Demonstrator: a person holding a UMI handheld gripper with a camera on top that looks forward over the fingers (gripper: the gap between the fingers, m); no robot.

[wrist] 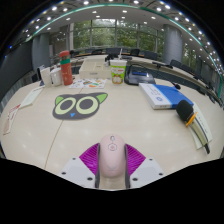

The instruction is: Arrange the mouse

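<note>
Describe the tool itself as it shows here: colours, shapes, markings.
The tool shows two pale, white-grey fingers, broad and angular, widening toward the camera. Each bears a magenta pad with fine ribbing on its inner face. No cables, markings, hand or sleeve are in view.

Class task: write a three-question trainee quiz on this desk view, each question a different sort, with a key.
1. True or false: the pink mouse lies between the fingers of the claw.
2. What lies beyond the mouse? A) a cat-face mouse mat B) a keyboard C) a plate
3. Fill in: the cup at the far side of the table is ____.

Key: 1 true; 2 A; 3 green.
</note>
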